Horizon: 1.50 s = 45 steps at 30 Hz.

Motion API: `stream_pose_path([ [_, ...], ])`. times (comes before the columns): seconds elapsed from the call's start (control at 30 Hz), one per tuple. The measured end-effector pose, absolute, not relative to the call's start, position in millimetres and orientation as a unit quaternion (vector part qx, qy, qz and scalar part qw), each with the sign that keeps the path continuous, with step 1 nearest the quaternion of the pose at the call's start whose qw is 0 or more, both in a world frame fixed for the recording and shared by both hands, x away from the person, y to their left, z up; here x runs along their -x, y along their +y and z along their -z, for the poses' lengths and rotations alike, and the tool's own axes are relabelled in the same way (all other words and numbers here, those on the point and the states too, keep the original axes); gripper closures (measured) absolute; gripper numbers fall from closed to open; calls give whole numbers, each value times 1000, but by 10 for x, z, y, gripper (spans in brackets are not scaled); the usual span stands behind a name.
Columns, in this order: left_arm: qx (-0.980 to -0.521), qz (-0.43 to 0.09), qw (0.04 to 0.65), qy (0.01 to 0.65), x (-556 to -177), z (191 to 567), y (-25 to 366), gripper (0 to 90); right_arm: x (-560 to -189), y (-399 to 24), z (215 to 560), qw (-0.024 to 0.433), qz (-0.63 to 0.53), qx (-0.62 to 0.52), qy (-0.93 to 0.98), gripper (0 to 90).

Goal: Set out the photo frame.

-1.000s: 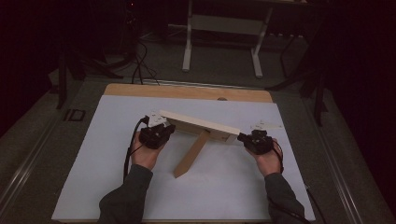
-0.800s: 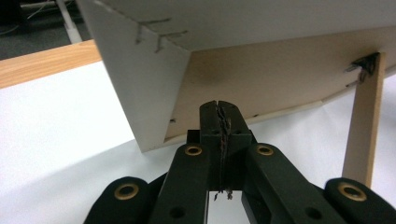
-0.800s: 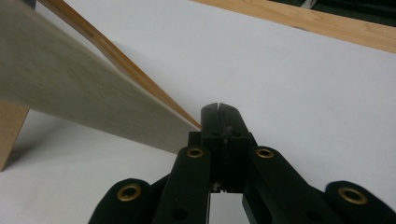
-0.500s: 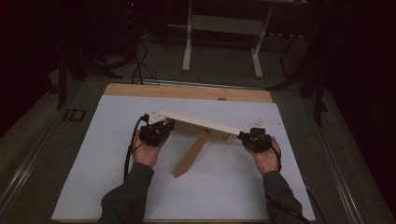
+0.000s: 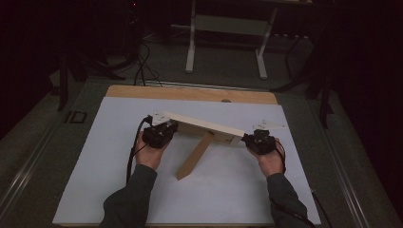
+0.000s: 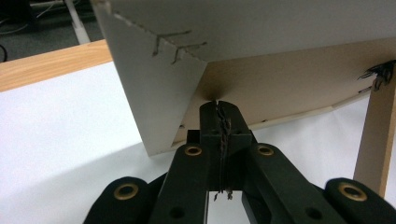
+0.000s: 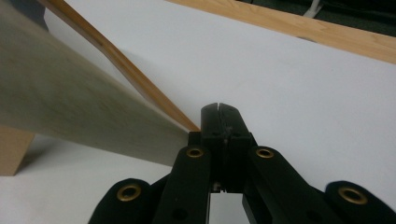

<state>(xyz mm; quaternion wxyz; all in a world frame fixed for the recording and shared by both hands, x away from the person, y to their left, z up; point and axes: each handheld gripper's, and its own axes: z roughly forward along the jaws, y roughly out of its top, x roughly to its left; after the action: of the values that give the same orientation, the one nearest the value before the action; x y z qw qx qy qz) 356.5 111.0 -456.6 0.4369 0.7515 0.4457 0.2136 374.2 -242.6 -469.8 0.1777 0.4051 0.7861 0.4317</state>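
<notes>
The left gripper has its jaws pressed together with nothing between them, its tip under the left end of the pale wooden board. The right gripper, jaws likewise closed and empty, sits at the board's right end. The board spans the middle of the white sheet, tilted, with a wooden leg slanting toward the near side. Beyond the sheet runs the table's bare wooden edge. Farther off, a white metal stand and cables sit on the dark floor.
</notes>
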Motion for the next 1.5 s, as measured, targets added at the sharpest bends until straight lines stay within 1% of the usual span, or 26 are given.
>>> stream_pose_path([
  [0.63,-754,-210,436,443,-3586,4550,1067,900,-3739,-2410,4628,178,-440,-396,786,900],
  [1.5,-761,-207,439,430,-3588,4501,963,900,-3677,-2373,4626,178,-440,-387,791,900],
])
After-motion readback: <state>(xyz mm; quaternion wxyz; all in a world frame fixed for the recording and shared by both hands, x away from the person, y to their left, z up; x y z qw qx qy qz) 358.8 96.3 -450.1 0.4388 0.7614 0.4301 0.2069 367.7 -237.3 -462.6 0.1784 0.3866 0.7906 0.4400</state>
